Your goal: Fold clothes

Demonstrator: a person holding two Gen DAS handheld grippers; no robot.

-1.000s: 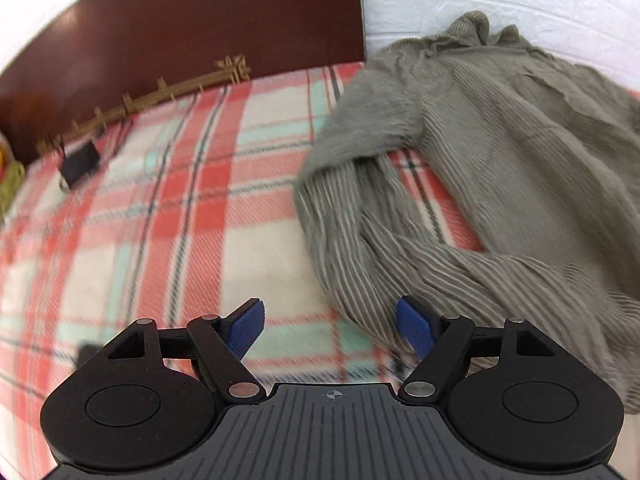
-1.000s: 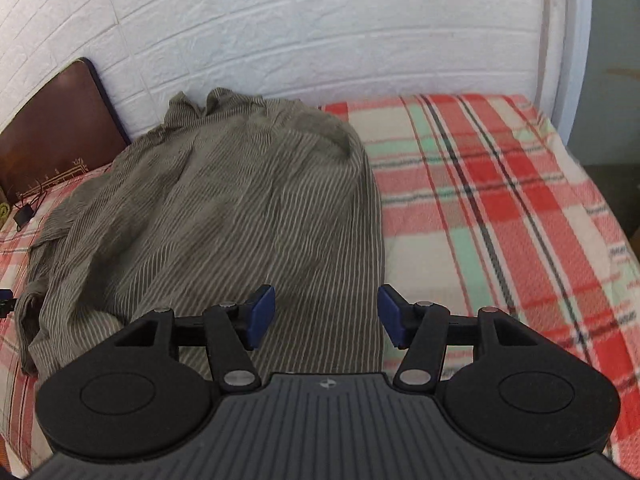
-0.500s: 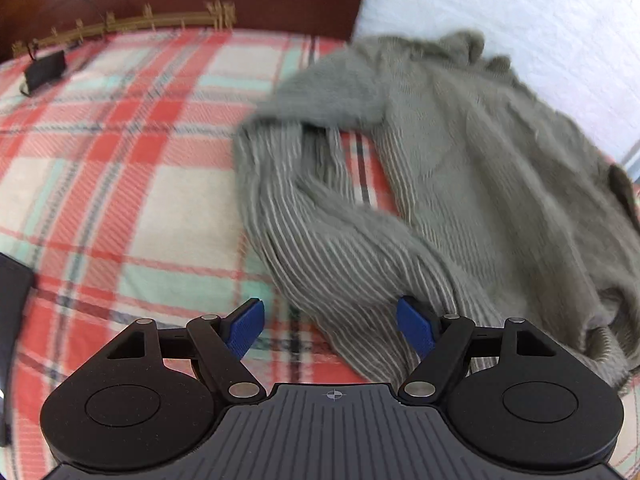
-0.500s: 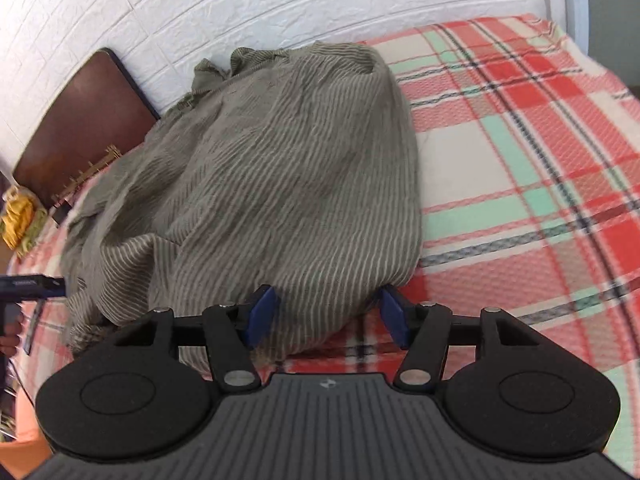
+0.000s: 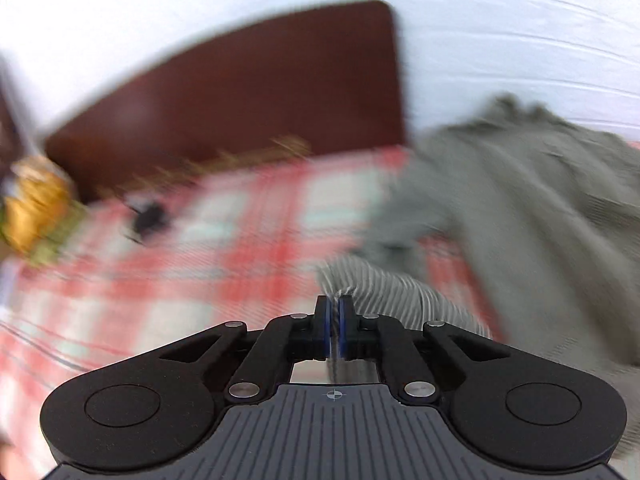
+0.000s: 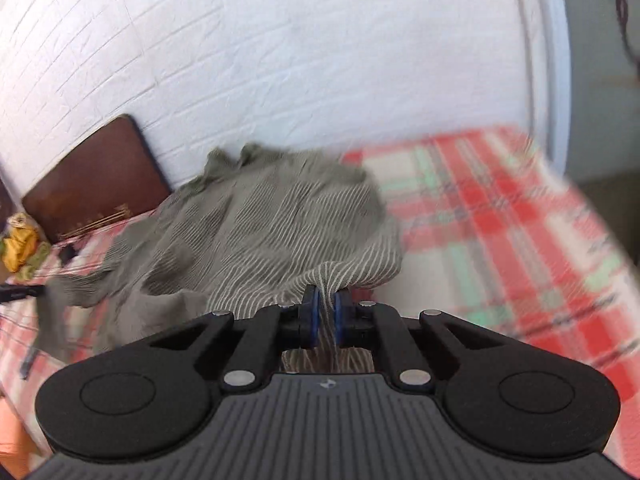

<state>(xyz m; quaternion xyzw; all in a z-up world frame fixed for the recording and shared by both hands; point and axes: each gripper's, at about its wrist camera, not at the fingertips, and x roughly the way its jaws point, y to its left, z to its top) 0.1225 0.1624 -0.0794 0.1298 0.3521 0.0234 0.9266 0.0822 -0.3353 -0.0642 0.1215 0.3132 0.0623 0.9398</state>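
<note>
A grey-green striped garment (image 5: 540,208) lies crumpled on a red plaid blanket (image 5: 200,264). My left gripper (image 5: 334,306) is shut on a pinch of the garment's near edge, and striped cloth shows between the blue pads. In the right wrist view the same garment (image 6: 272,224) spreads from the wall toward me. My right gripper (image 6: 326,300) has its jaws closing on the garment's other near corner, with the cloth bunched between the pads. Both held edges are lifted off the blanket (image 6: 500,220). Both views are blurred by motion.
A dark brown headboard (image 5: 248,108) stands behind the bed, against a white brick-pattern wall (image 6: 280,60). A yellow and green bundle (image 5: 32,208) sits at the far left beside the bed. A small black object (image 5: 148,216) lies on the blanket near the headboard.
Both grippers were open over the garment's near edge; now both have closed on the cloth and risen, lifting its edge. Both views have tilted up toward the wall.
</note>
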